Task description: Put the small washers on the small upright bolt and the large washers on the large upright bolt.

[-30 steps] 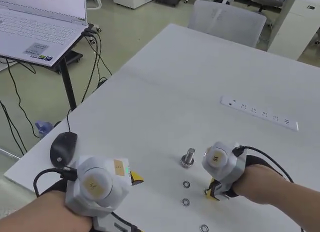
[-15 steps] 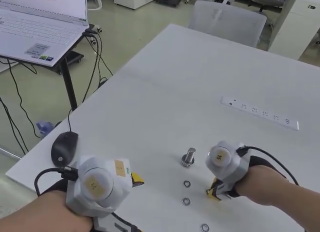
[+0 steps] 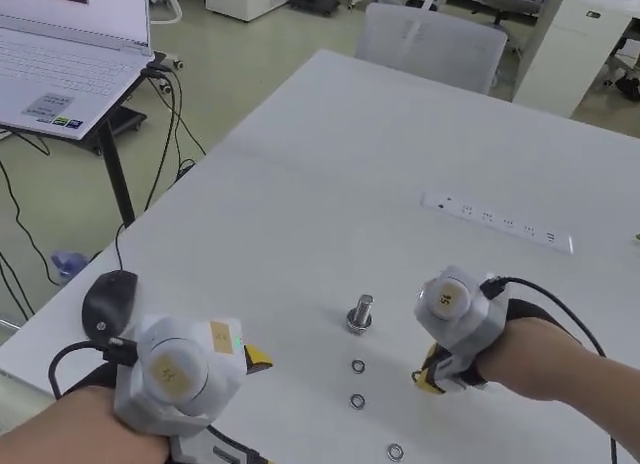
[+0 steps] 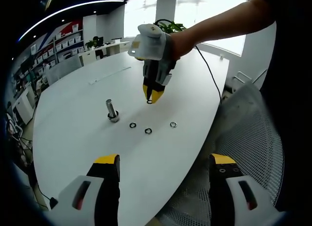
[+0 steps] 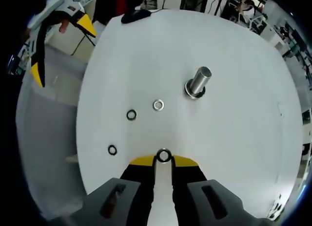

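An office: a laptop [image 3: 70, 54] on a stand, a swivel chair [image 3: 432, 46], shelving [image 4: 73, 41].

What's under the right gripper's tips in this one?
A washer, pinched at the tips of the right gripper, with bare table below; whether it touches the table cannot be told. In the head view the gripper's body covers it.

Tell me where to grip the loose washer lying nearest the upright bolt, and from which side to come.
Pinch the washer across its outer rim, at two opposite edges, coming straight down from above. It lies flat and thin on the table, so no side offers anything to hold. Probably turn the jaws so neither fingertip lands toward the bolt standing beside it.
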A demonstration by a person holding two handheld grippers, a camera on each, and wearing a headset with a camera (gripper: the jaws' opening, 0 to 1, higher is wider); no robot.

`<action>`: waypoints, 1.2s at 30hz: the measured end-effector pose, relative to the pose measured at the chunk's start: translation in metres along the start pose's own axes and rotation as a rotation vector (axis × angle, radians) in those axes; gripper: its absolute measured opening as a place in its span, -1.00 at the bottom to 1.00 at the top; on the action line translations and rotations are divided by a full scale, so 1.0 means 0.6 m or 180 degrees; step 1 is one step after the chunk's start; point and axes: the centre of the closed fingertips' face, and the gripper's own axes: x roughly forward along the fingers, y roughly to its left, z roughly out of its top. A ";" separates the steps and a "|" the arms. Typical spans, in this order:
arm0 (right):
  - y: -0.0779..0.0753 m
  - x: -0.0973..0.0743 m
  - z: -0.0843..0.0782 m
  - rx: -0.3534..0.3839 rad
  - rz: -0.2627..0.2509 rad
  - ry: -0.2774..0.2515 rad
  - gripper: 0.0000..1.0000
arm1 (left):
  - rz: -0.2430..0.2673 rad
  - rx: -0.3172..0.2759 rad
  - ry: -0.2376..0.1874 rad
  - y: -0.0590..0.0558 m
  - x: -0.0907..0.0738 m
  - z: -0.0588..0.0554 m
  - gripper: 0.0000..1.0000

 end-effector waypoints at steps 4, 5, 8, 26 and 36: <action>-0.016 -0.029 0.004 0.0076 -0.0061 -0.0074 -0.74 | -0.0008 0.0013 -0.0003 0.002 0.003 0.002 0.48; -0.023 -0.038 0.004 0.0099 -0.0095 -0.0102 -0.74 | -0.0017 0.0024 -0.0002 0.002 0.004 0.004 0.48; -0.037 -0.058 -0.001 0.0142 -0.0146 -0.0130 -0.74 | -0.0034 0.0042 -0.0009 0.002 0.006 0.009 0.48; -0.080 -0.100 -0.058 0.0386 -0.0333 -0.0139 -0.75 | -0.0081 0.0089 0.0030 0.007 0.012 0.009 0.47; -0.099 -0.116 -0.100 0.0521 -0.0407 -0.0118 -0.75 | -0.0114 0.0103 0.0043 0.007 0.019 0.013 0.46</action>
